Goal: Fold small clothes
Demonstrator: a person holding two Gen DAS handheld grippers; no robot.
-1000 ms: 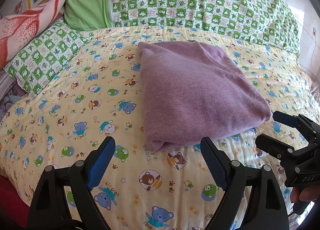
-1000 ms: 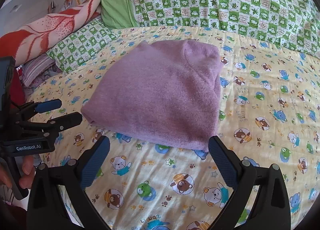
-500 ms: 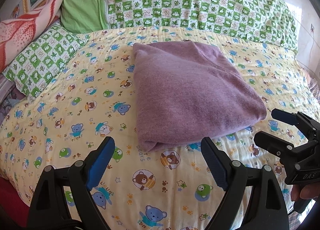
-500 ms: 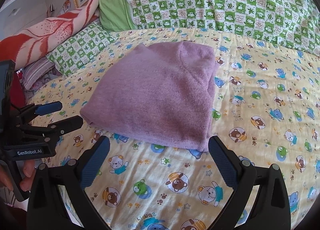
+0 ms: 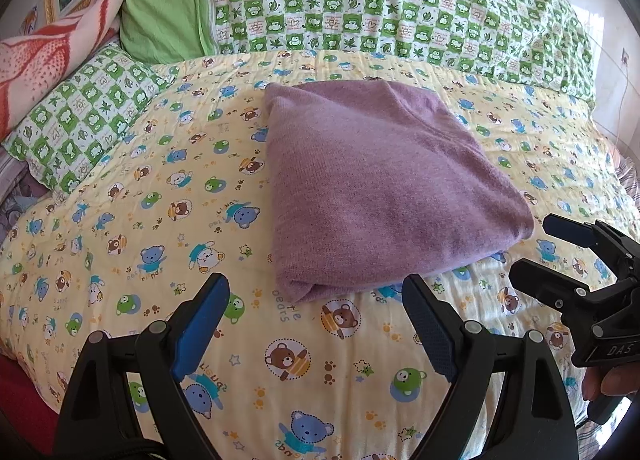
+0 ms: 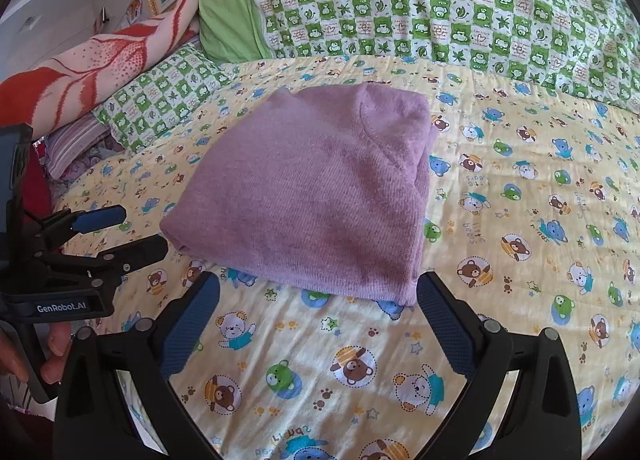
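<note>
A purple knit garment [image 5: 376, 188] [image 6: 316, 196] lies folded into a flat rectangle on the yellow bear-print bedsheet [image 5: 132, 220]. My left gripper [image 5: 316, 292] is open just short of the garment's near edge, with nothing between its blue pads. My right gripper [image 6: 318, 296] is also open and empty, stopped at the garment's near edge. Each gripper shows in the other's view: the right one [image 5: 536, 248] at the garment's right corner, the left one [image 6: 132, 232] at its left corner. Neither touches the cloth.
A green checked quilt [image 5: 380, 0] is piled along the head of the bed. A green checked pillow [image 5: 80, 116] and a red and white blanket [image 5: 44, 56] lie at the left. Bare sheet [image 6: 540, 180] stretches to the garment's right. A hand [image 6: 52, 348] holds the left gripper.
Both grippers have drawn back slightly from the folded garment, staying open. The garment has not moved.
</note>
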